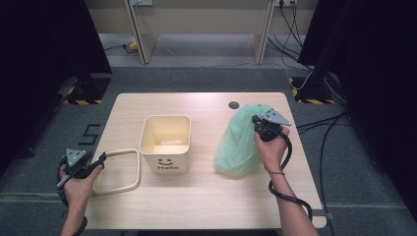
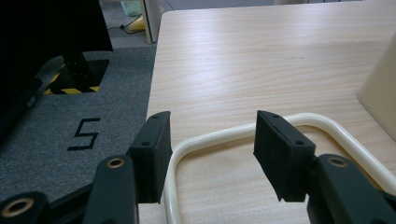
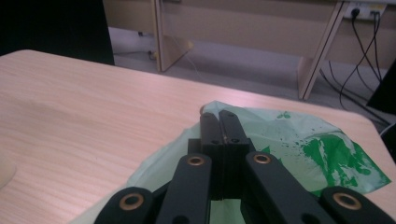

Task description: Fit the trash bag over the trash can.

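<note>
Even overhead light, soft shadows, dark sides, slight blur.

The left gripper (image 2: 210, 154) held its black jaws apart over the corner of a cream loop handle (image 2: 322, 123) lying on the wooden table (image 2: 261, 56); whether either pad touched it was unclear. A cream bin's wall (image 2: 380, 91) stood at the right.

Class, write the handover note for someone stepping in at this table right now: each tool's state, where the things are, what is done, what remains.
Left tool: open, jaws either side of the cream frame's bar, not gripping.
Right tool: shut on the green plastic bag, holding it up right of the bin.
Cream bin: upright at mid-table, no bag in it; frame flat on the table against its left side.
Done: bag picked up.
Left, probably: line the bin with the bag, fit the frame.
</note>
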